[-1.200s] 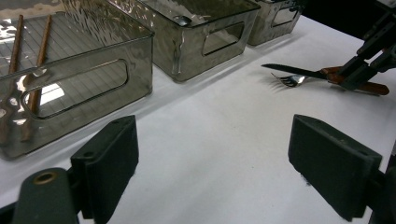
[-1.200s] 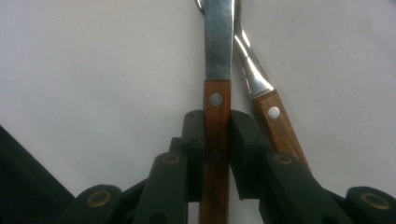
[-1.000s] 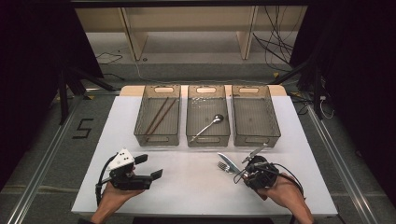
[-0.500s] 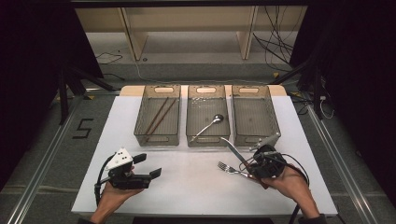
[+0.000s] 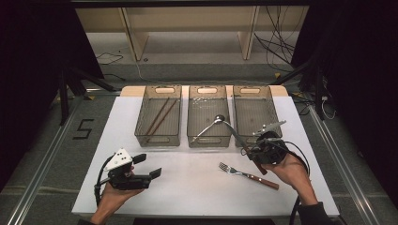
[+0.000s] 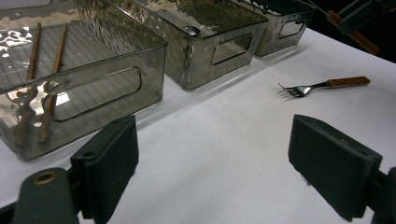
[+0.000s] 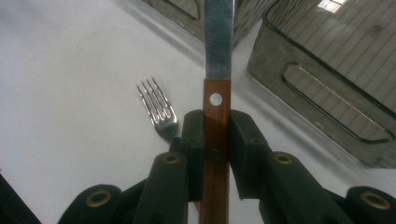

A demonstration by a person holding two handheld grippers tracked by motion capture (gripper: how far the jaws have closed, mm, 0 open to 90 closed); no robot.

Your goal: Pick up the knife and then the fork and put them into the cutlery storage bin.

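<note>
The knife (image 5: 237, 138), with its wooden handle and steel blade, is clamped by the handle between the pads of the right tool (image 5: 253, 153), raised off the white worktop (image 5: 187, 183). In the high view its blade slants up and away toward the front edge of the middle bin (image 5: 208, 115); in the right gripper view the blade (image 7: 218, 37) runs straight up from the closed jaws, which press on both sides of the handle. Just beside it on the worktop lies a fork (image 5: 248, 175) (same wooden handle, tines pointing toward the left tool), close in front of the right hand (image 5: 293, 171) and apart from the knife.

The left tool (image 5: 151, 166) rests low over the worktop near the front edge, held in the left hand (image 5: 112, 197), its jaws spread wide with nothing between them; the left gripper view shows bare worktop between the two black pads.

Three clear bins stand in a row at the far side. The left bin (image 5: 158, 117) holds a pair of chopsticks (image 5: 159, 117), the middle one a spoon (image 5: 211, 125), and the right bin (image 5: 252, 112) stands just beyond the right tool.
</note>
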